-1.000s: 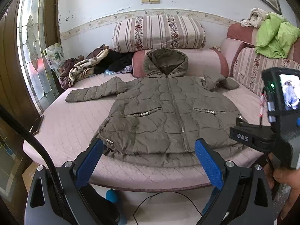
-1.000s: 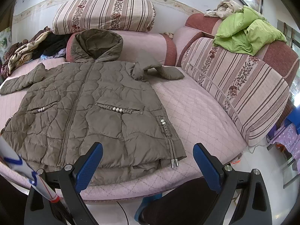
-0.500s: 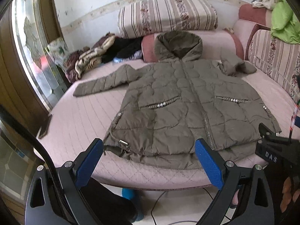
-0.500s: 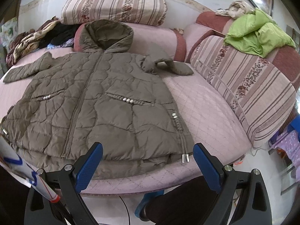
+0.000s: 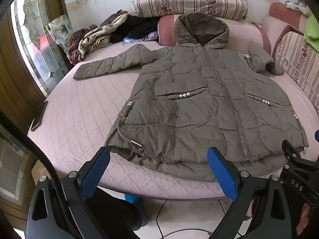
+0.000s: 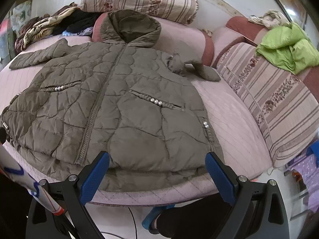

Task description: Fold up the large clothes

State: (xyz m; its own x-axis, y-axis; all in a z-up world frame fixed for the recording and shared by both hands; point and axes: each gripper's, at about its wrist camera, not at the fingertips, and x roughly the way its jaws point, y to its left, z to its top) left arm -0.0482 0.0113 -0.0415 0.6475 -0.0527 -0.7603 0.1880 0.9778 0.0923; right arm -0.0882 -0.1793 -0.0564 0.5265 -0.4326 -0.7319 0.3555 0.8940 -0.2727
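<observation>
An olive quilted hooded coat (image 5: 199, 103) lies face up and zipped on the pink quilted sofa seat (image 5: 83, 115); it also shows in the right wrist view (image 6: 111, 103). Its left sleeve (image 5: 111, 63) stretches out flat, its right sleeve (image 6: 191, 65) is bunched near the shoulder. My left gripper (image 5: 158, 171) is open and empty, just in front of the hem's left half. My right gripper (image 6: 157, 171) is open and empty, over the hem's right corner. Neither touches the coat.
Striped cushions (image 6: 275, 107) line the back and right side. A pile of clothes (image 5: 95, 37) lies at the back left, a green garment (image 6: 287, 47) on the right armrest. A dark phone (image 5: 39, 117) lies on the seat's left edge. A cable (image 5: 165, 219) runs on the floor.
Both grippers have moved forward and closer to the coat's hem; the coat looks larger in both views. The coat has not moved. Jaws stay open.
</observation>
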